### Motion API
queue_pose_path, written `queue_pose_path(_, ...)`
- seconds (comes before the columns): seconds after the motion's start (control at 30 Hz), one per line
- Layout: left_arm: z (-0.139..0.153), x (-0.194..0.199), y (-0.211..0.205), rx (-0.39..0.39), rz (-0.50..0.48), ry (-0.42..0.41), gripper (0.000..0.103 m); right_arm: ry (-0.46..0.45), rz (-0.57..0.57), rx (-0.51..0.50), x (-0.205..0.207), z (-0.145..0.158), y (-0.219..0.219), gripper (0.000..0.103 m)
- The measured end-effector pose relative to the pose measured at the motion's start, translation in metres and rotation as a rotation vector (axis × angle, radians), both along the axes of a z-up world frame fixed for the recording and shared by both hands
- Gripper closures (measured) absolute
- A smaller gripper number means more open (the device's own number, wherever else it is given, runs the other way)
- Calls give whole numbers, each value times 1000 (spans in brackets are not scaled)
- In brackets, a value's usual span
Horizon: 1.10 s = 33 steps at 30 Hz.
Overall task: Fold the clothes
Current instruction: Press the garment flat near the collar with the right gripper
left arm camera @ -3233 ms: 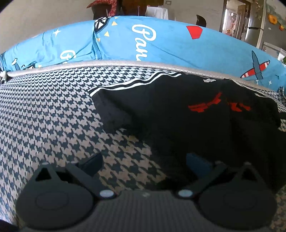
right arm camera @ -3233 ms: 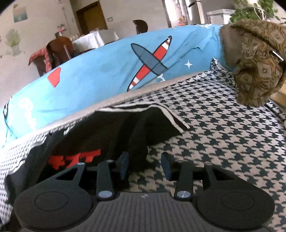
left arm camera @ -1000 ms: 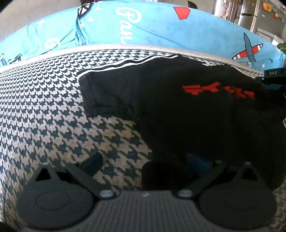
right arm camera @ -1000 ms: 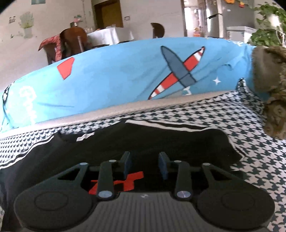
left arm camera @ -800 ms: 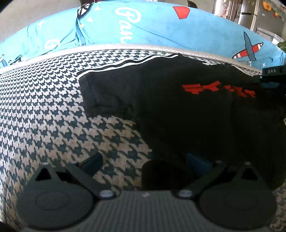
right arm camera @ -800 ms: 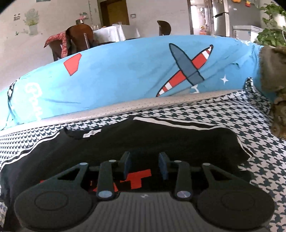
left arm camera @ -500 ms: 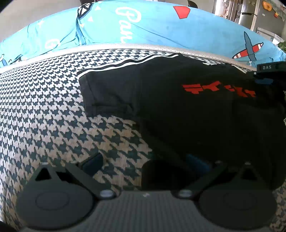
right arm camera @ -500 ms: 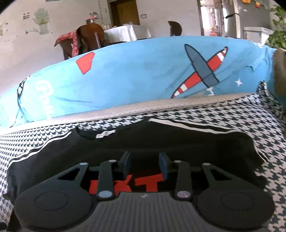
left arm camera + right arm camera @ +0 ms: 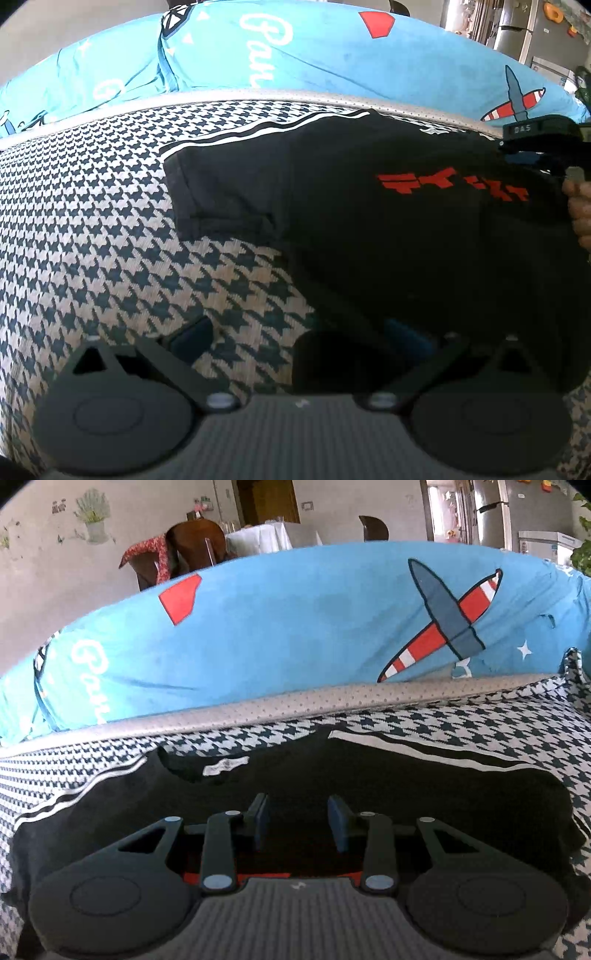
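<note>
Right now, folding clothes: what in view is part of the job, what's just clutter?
Job:
- black T-shirt, spread flat on the houndstooth cover
- left gripper, open at the shirt's lower edge
- right gripper, open over the shirt

Lying about:
- blue airplane-print bedding behind
- dining table and chairs in the far room

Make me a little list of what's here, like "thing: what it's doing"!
shirt: black T-shirt with red print, lying spread out
surface: houndstooth cover
behind: blue airplane cushion
left gripper: open, low at the shirt's near edge
right gripper: open, over the shirt
</note>
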<state>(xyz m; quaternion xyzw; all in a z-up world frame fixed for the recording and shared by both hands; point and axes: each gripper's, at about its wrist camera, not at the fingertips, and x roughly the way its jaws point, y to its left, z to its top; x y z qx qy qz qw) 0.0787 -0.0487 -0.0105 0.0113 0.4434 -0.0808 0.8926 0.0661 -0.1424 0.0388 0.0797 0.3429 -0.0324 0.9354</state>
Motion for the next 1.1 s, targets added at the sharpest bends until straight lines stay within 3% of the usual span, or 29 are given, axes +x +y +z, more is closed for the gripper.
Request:
queue_pose_path(0.07, 0, 0, 0, 3, -1, 1, 0, 32, -9, -12, 7, -6, 0, 68)
queue_pose_path(0.33, -2, 3, 0, 15, -3, 4, 0, 22, 15, -99, 21, -14, 5, 67)
queue_pose_path(1.1, -6, 9, 0, 42, -16, -15, 0, 0, -20, -159, 59, -21, 8, 61)
